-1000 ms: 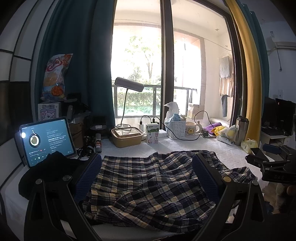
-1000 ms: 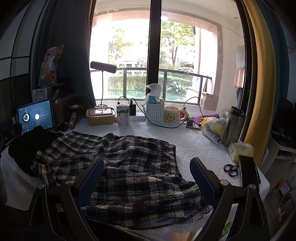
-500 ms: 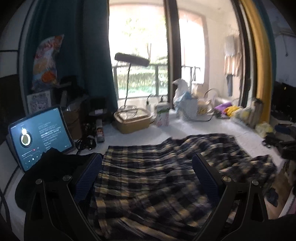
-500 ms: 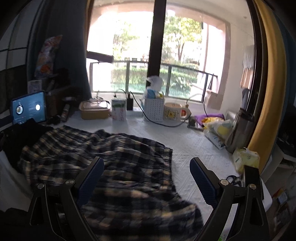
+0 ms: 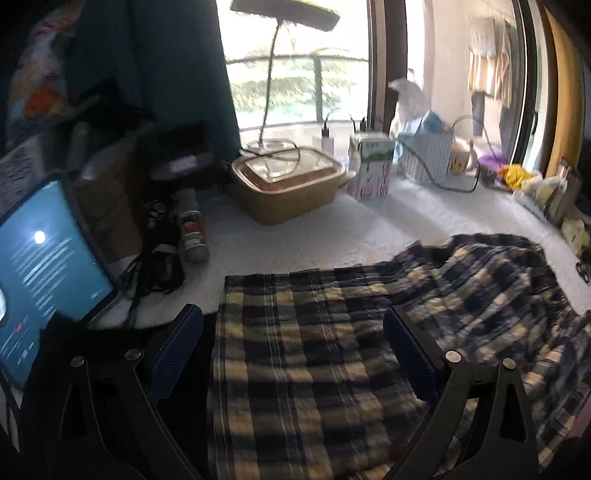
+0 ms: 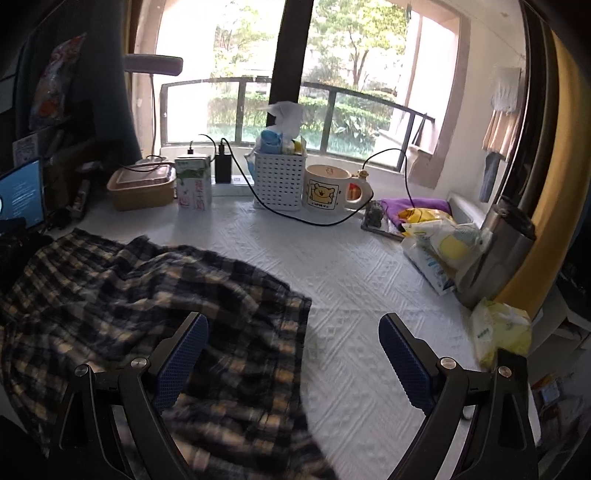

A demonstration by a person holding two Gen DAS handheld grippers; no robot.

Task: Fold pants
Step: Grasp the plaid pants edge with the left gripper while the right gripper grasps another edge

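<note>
Bright daylight from a balcony window falls on a white textured table cover (image 6: 354,266). Plaid pants (image 5: 314,354), dark blue and yellow check, lie rumpled on the near part of the cover; their lower edge runs out of both views, so their full shape cannot be made out. Both views are slightly blurred.

From the left wrist view, the left gripper (image 5: 293,354) hangs just above the pants' flat, straight-edged end with its fingers spread wide, holding nothing. Whether the finger pads touch the cloth is unclear. A lit tablet (image 5: 44,273) stands at the left, cut off by the frame edge, with something dark and hard to identify below it. Behind are a tan lidded container (image 5: 288,184) and a desk lamp (image 5: 284,14), its head partly cut off at the top.

From the right wrist view, the right gripper (image 6: 293,354) is also wide open and empty, straddling the pants' right-hand edge: one finger is over cloth, the other over bare cover. Along the window stand a small carton (image 6: 194,182), a white perforated basket (image 6: 279,181), and a cartoon mug (image 6: 327,188).
</note>
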